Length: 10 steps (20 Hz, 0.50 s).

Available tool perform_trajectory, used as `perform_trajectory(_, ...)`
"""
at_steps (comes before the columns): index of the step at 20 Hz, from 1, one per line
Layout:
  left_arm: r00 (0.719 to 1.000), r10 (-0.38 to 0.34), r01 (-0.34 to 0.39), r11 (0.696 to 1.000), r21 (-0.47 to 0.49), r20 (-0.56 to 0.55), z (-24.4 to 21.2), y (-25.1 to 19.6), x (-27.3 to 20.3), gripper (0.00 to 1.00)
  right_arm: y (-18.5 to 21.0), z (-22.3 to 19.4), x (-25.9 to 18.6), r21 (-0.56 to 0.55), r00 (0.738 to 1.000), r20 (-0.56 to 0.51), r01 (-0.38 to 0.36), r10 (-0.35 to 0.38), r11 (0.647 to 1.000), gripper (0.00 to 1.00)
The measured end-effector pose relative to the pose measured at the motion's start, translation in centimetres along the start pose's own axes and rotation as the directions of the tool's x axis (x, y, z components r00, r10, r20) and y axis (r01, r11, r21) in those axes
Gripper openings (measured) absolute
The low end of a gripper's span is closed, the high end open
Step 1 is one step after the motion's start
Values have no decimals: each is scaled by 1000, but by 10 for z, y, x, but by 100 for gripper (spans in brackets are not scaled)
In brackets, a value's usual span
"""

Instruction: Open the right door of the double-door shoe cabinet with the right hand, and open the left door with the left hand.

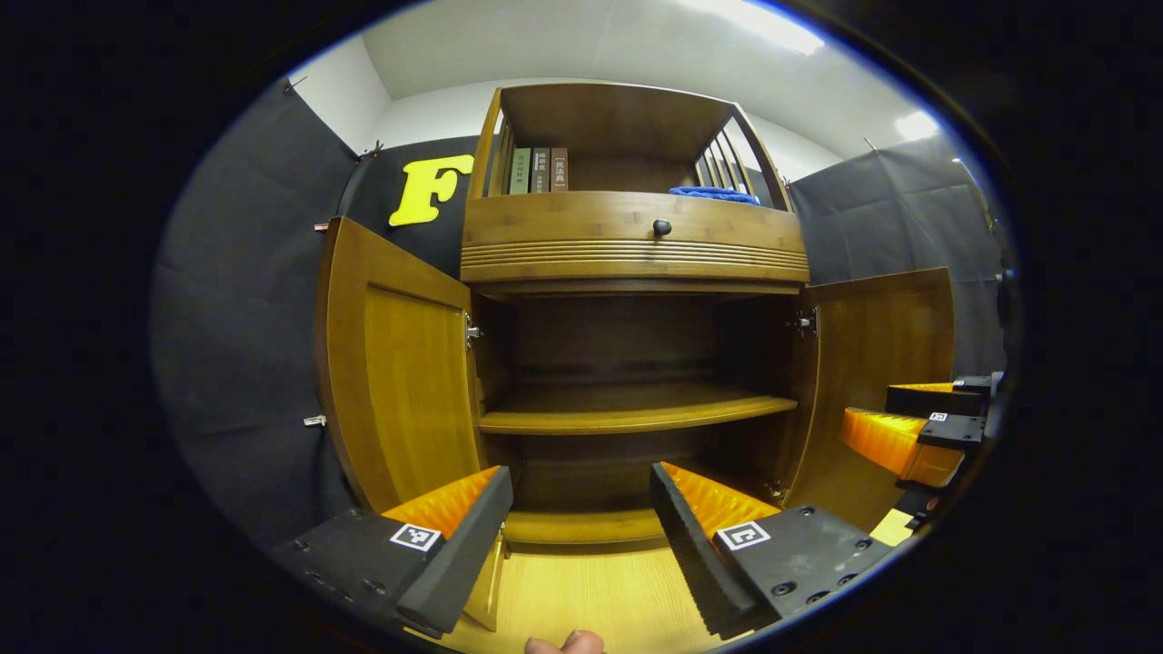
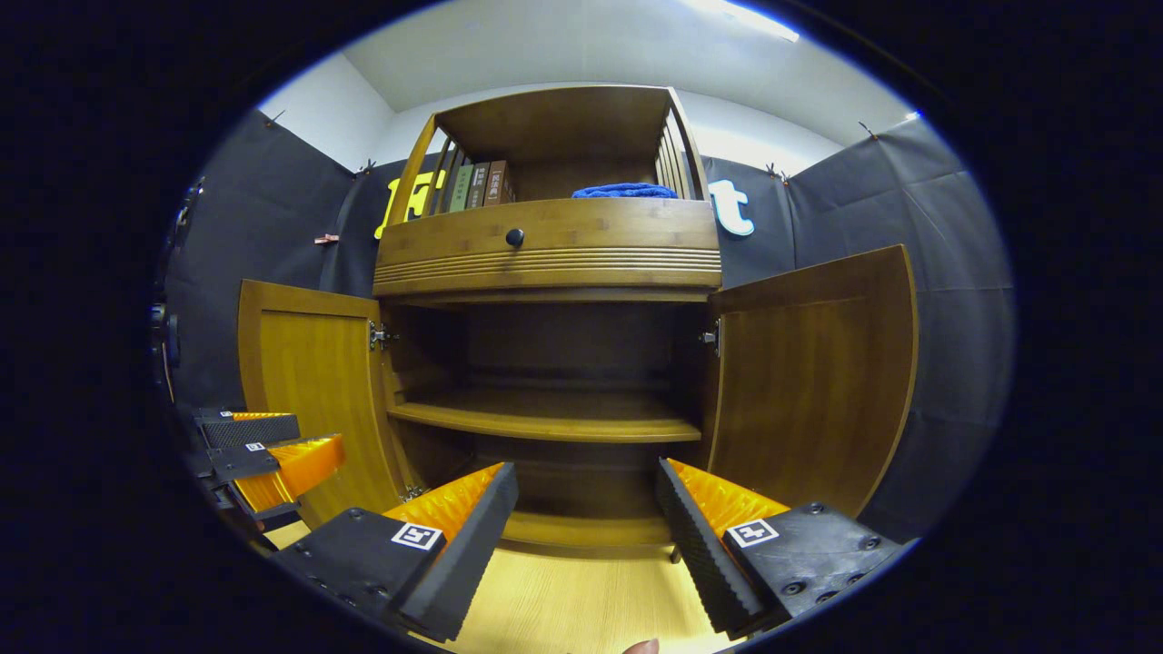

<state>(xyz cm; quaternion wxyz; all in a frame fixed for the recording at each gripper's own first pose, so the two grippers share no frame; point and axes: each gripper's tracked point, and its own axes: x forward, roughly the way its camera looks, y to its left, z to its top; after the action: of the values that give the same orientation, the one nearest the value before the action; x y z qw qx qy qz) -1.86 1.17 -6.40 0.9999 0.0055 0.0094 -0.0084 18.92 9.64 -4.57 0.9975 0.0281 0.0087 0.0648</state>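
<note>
In front of both grippers the shoe cabinet [image 1: 627, 272] stands with its left door [image 1: 391, 372] and right door [image 2: 809, 372] swung wide; left gripper [image 1: 581, 509] and right gripper [image 2: 586, 509] spread, holding nothing; the task looks finished.

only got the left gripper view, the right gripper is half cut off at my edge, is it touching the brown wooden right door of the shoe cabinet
Observer: No. In the right gripper view the right gripper is open with nothing between its fingers, short of the brown wooden right door.
Operator: how far open is that door, my view hides part of it
Observer: Its whole inner face shows there, swung wide, with nothing against it.
Operator: and my left gripper from outside
Observer: The left gripper shows at that view's left edge, fingers apart, in front of the open brown wooden left door. Whether it touches the door I cannot tell.
</note>
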Motion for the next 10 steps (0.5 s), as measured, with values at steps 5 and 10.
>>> perform_trajectory(5, 1000, 4, -4, 1000, 2, -2, 1, 1, -1, 92, 1, 0, 0, 6, 1000, -2, 2, -2, 1000, 98)
perform_trajectory(10, 1000, 17, -17, 1000, -2, -1, 1, 3, 2, 94, 4, 1, 1, 13, 1000, 2, -14, 14, 1000, 96)
